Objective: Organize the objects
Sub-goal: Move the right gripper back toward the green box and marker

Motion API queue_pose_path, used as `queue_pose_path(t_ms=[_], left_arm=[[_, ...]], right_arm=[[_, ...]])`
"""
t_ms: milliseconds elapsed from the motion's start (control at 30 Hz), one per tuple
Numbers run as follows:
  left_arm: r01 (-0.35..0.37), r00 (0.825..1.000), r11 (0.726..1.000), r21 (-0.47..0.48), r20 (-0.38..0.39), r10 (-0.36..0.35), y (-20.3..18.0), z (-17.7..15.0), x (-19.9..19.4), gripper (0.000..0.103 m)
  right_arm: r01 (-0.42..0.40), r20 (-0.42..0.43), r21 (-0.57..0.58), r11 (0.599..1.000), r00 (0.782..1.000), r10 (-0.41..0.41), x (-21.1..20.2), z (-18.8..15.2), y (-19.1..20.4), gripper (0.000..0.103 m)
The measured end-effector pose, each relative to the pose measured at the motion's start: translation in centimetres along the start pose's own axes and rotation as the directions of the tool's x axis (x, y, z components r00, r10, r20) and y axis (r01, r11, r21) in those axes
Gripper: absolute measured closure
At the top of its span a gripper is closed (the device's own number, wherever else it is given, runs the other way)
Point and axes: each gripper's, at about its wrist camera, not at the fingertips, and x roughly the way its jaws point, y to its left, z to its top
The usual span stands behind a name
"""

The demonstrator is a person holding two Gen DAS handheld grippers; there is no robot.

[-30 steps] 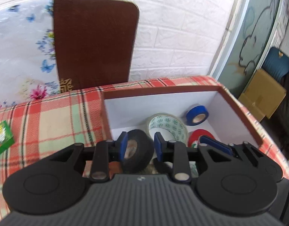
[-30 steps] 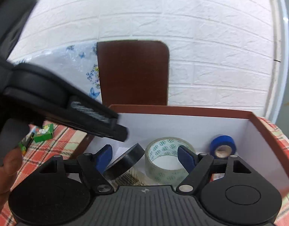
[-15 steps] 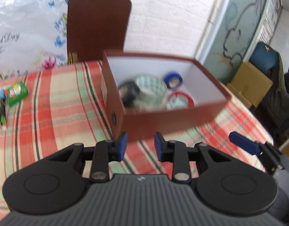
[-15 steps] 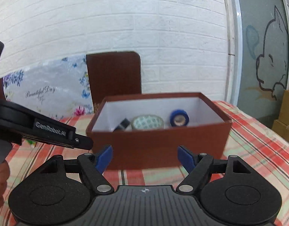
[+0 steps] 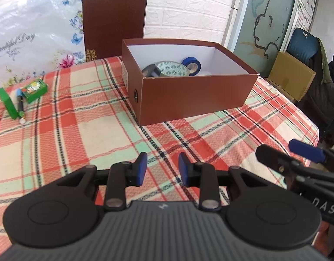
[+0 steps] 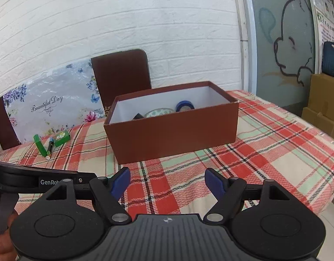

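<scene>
White brick wall, plaid tablecloth (image 5: 84, 130) over the table, both my grippers back at the near edge. The brown box (image 5: 195, 95) sits mid-table, lid off, already holding the black tape roll (image 5: 151, 70), the patterned clear tape (image 5: 172, 69) and the blue tape roll (image 5: 192, 64); black leans on patterned, blue just behind it. What's left out looks like the far-left cluster: green pack (image 5: 34, 90), a second green pack (image 5: 7, 103) and a marker pen (image 5: 20, 106) lying between them, all touching or nearly so, well apart from the box. My read: packs are light, stiff cardboard, so pinch across the narrow faces with a light squeeze or they crush; the pen is smooth and round, likely to roll or slip, so take it mid-barrel across its length. Cloth is soft and may bunch under a fingertip. Left gripper (image 5: 162, 169) has its jaws narrowly apart, nothing between them. Right gripper (image 6: 168, 182) is spread wide, empty. In the way: the box's tall near wall means lifting over the rim; the packs crowd the pen, so I'd clear one first. Chair back (image 5: 113, 21) and floral bag (image 5: 34, 34) behind the table are no obstruction.
</scene>
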Motion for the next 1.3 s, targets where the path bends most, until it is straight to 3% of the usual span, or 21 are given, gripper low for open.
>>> queue_pose_path(t_ms=[200,533,833,1067,1167,1300], left_arm=[[-0.036,0.999,0.999,0.012,0.03,0.036,-0.6,-1.2,-2.4,0.067],[-0.109,0.991,0.994,-0.006,0.081,0.109,0.3,-1.9,-4.5,0.063],[-0.157,0.986,0.987,-0.046,0.046,0.159,2.7,-2.0,-2.7,0.062],[-0.153,0.988,0.986,-0.063,-0.008,0.153,5.1,-2.6,0.1,0.061],[-0.153,0.988,0.985,-0.076,-0.026,0.151,7.1,-3.3,1.2,0.061],[-0.173,0.985,0.978,-0.114,-0.04,0.169,11.6,-4.7,1.6,0.059]], right_arm=[[-0.035,0.052,-0.028,0.999,0.998,0.036,-3.0,-0.8,1.2,0.028],[-0.092,0.054,-0.083,0.992,0.994,0.097,-3.1,-0.9,3.3,0.028],[-0.131,-0.017,-0.123,0.984,0.991,0.13,0.3,-0.9,4.9,0.028],[-0.136,-0.095,-0.138,0.981,0.988,0.123,3.2,-1.5,6.6,0.028],[-0.158,-0.146,-0.135,0.978,0.98,0.138,5.0,-2.0,7.7,0.028],[-0.239,-0.234,-0.131,0.962,0.95,0.205,7.9,-3.7,10.7,0.028]])
